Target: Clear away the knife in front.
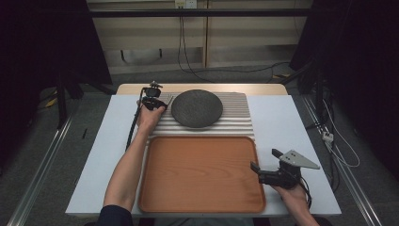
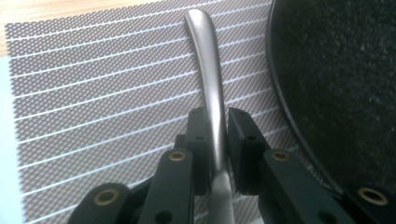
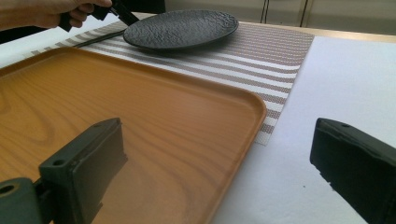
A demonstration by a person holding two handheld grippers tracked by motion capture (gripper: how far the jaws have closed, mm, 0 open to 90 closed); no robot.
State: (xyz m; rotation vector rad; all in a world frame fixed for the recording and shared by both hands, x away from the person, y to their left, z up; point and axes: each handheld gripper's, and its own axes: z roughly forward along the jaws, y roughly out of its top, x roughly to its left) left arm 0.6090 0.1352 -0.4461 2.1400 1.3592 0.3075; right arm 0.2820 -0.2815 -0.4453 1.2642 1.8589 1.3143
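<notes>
Plate (image 1: 196,108) sits on placemat (image 1: 235,123) at table's (image 1: 287,117) far side; tray (image 1: 200,174) lies before it; utensil handle (image 2: 209,84) lies on placemat, left of plate.

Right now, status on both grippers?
Left gripper shut on metal utensil handle beside dark plate. Right gripper open, idle by tray. Nothing obstructing.

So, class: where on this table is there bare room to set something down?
The wooden tray is bare throughout. White table lies free right of the striped mat and left of the tray. It is crowded around the dark plate, where the left gripper clamps a metal handle.
</notes>
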